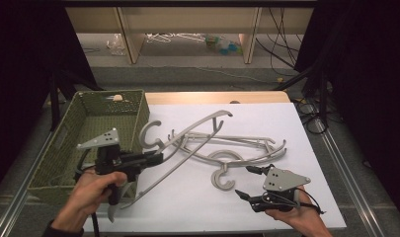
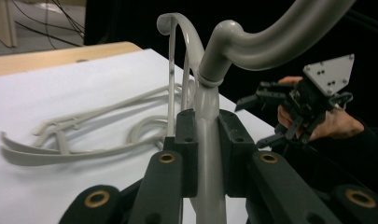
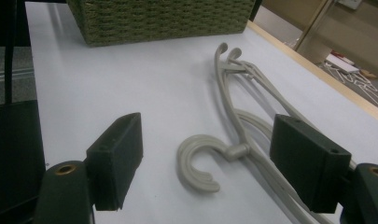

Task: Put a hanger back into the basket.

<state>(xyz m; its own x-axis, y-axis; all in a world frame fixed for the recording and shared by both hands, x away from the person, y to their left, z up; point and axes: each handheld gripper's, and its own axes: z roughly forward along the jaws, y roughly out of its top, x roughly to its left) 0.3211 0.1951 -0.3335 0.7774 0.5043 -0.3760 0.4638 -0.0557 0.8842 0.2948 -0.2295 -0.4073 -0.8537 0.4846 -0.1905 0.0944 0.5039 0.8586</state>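
Clamped in the left gripper (image 1: pixel 155 159) is a grey hanger (image 1: pixel 187 143), pinched at the neck just below its hook and lifted off the white table (image 1: pixel 266 118) beside the green woven basket (image 1: pixel 96 123). Farther right, the right gripper (image 1: pixel 249 182) has its jaws spread wide and empty, near the hooks of two more hangers (image 1: pixel 237 150) lying flat.

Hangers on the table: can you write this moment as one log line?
left gripper: shut on lifted hanger | right gripper: open, near hanger hook | two hangers flat on table | basket at left
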